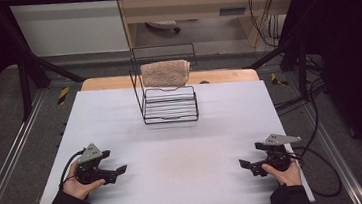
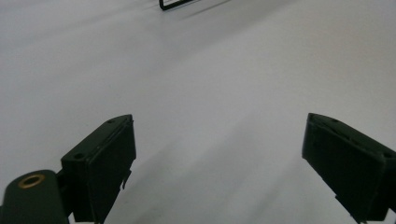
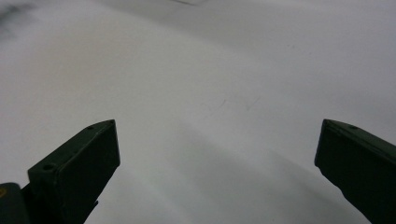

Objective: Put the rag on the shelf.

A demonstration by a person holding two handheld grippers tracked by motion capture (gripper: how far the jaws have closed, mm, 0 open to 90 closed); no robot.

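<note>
I hold my left gripper (image 1: pixel 118 171) and right gripper (image 1: pixel 246 165) near the table's front corners (jaws spread, empty).

A table (image 1: pixel 120 118) takes up the middle of the high view. A wire rack (image 1: pixel 168 90) stands on it at upper centre, near the far edge, and a folded towel (image 1: pixel 166 74) hangs over the rack's top bar. At lower left, the left gripper (image 1: pixel 118 171) sits over the near part of the table; at lower right, the right gripper (image 1: pixel 248 166) does the same, well apart from the left. Both lie well in front of the rack. In the left gripper view, a corner of the rack (image 2: pixel 175 4) sits at the top edge.
</note>
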